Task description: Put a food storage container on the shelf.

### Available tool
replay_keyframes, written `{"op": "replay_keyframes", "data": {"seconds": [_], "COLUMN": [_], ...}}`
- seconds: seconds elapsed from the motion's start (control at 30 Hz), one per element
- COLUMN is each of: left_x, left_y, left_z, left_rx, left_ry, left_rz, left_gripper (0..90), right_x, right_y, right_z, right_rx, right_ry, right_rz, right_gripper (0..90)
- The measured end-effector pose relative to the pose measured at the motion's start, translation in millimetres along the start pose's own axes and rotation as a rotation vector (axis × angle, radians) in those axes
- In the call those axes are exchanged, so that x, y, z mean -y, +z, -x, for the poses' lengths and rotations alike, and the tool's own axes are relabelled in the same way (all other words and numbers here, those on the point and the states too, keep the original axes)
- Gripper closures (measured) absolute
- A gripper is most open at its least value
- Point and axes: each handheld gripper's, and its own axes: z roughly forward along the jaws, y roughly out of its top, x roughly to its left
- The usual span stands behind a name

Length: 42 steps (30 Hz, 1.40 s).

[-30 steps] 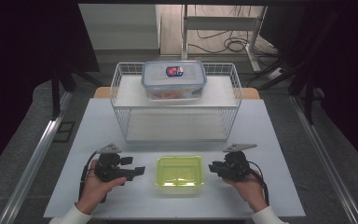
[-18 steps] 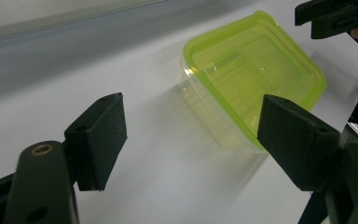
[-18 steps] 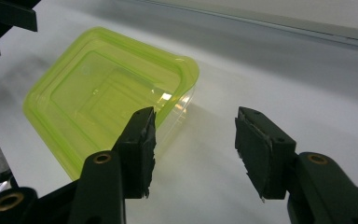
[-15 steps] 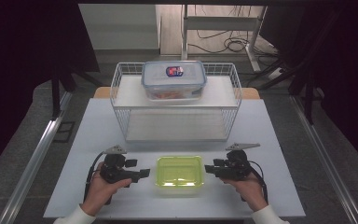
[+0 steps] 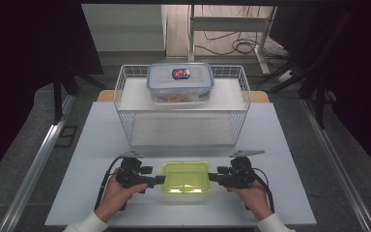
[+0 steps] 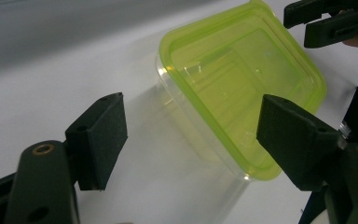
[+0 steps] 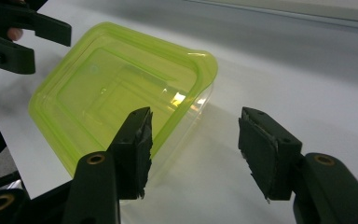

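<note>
A clear container with a lime-green lid [image 5: 186, 177] stands on the white table near its front edge. My left gripper [image 5: 160, 181] lies level at the container's left side, jaws open; in the left gripper view [image 6: 193, 135] the lid [image 6: 242, 88] sits just ahead of the gap, untouched by the pads. My right gripper [image 5: 211, 177] lies at the container's right side. Its jaws have just been opening. In the right gripper view [image 7: 196, 144] they stand apart, with the container's corner [image 7: 191, 74] ahead of the left pad and no pad pressing on it.
A white wire basket [image 5: 125, 92] stands across the middle of the table behind the container. A clear box with a blue-rimmed lid [image 5: 180, 82] rests at its far part. The table's front edge [image 5: 183, 224] runs close beneath both hands.
My left gripper has slid right, up to the green-lidded container's left edge. The right hand has kept its place beside the container.
</note>
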Motion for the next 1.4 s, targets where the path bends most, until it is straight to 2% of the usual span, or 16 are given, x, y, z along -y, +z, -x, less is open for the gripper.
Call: {"op": "replay_keyframes", "data": {"seconds": [0.23,0.43,0.6,0.73,0.87,1.17,1.2,1.23,1.4], "left_x": [-0.5,-1.2,-0.8,-0.5,0.1,0.8,1.5,2.2,3.8], "left_y": [6.8,12.0,15.4,18.0,19.6,16.0,15.0,14.9,12.0], "left_z": [0.5,-0.6,1.0,1.4,1.0,1.7,2.4,2.6,6.0], "left_rx": [0.010,0.041,0.056,0.063,0.088,0.085,0.056,0.062,0.059], "left_ry": [-0.011,-0.034,-0.031,-0.026,-0.039,-0.030,-0.014,-0.012,0.009], "left_rz": [-0.015,-0.028,-0.044,-0.059,-0.062,-0.045,-0.040,-0.035,-0.033], "left_gripper": [27.1,29.8,33.0,38.3,46.1,54.9,59.6,62.6,63.6], "right_x": [0.4,0.0,0.2,1.1,1.5,2.4,2.5,2.7,5.0], "right_y": [5.3,10.6,14.3,17.3,18.6,16.7,16.4,15.8,14.7], "right_z": [-1.8,-2.8,-3.9,-5.3,-6.2,-6.0,-6.1,-5.8,-5.2], "right_rx": [-0.021,-0.036,-0.037,-0.049,-0.059,-0.095,-0.099,-0.107,-0.122], "right_ry": [0.010,0.020,0.014,0.014,0.017,0.035,0.038,0.040,0.068], "right_rz": [-0.008,-0.014,-0.025,-0.036,-0.044,-0.053,-0.052,-0.053,-0.042], "right_gripper": [44.9,45.9,46.8,49.1,52.2,60.4,60.8,61.9,64.4]}}
